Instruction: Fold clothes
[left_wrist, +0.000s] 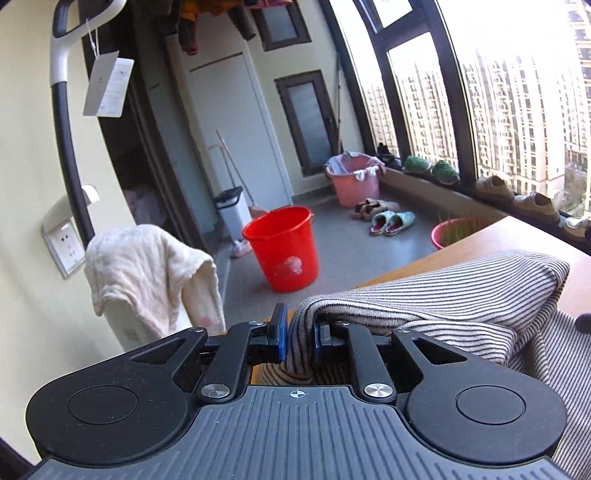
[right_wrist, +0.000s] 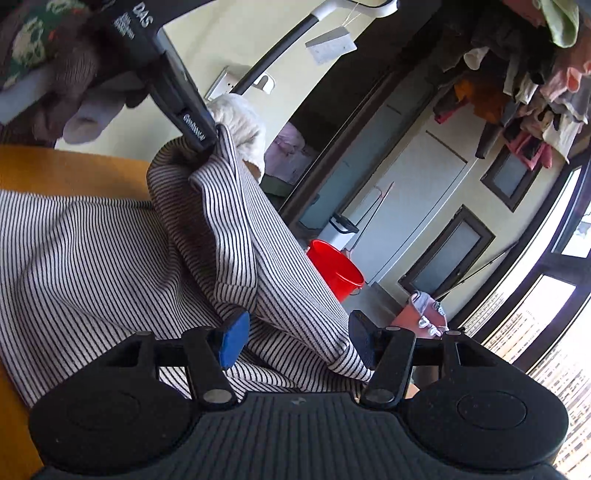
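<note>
Left claw (left_wrist: 299, 334) clamped on a bunched edge of the striped garment (left_wrist: 443, 291), which drapes soft and limp over the table (left_wrist: 517, 236); right claw (right_wrist: 295, 341) apart, hem lying loose between its pads — regrip there.

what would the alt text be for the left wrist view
The left gripper has its jaws shut on a bunched fold of striped cloth lying on a wooden table. Beyond stand a red bucket and a cream towel.
</note>
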